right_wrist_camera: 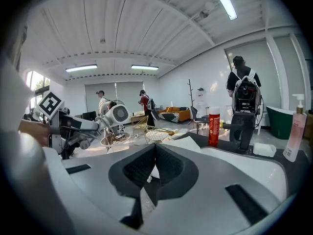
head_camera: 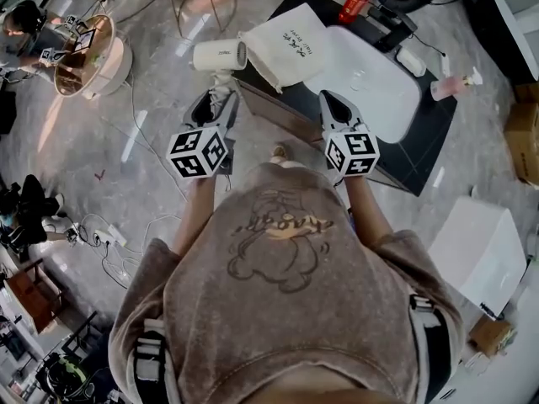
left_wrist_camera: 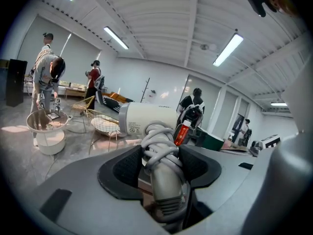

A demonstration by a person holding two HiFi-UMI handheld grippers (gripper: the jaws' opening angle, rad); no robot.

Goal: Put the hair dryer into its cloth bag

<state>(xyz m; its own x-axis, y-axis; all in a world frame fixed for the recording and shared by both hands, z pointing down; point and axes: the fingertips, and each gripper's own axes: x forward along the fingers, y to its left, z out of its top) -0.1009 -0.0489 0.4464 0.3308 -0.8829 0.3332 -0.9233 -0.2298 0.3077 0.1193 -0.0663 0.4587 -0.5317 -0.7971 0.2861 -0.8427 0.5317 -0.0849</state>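
The white hair dryer is held off the floor by its cord-wrapped handle, with my left gripper shut on that handle. In the left gripper view the handle sits between the pads and the barrel lies crosswise above them. The cream cloth bag lies flat on the black counter, just right of the dryer. My right gripper hovers at the counter's near edge, shut with nothing in it. The right gripper view shows the bag ahead and the dryer at the left.
A white basin is set in the counter beside the bag. A red can and a pink pump bottle stand near it. A white box sits at the right, cables on the floor, a round table far left.
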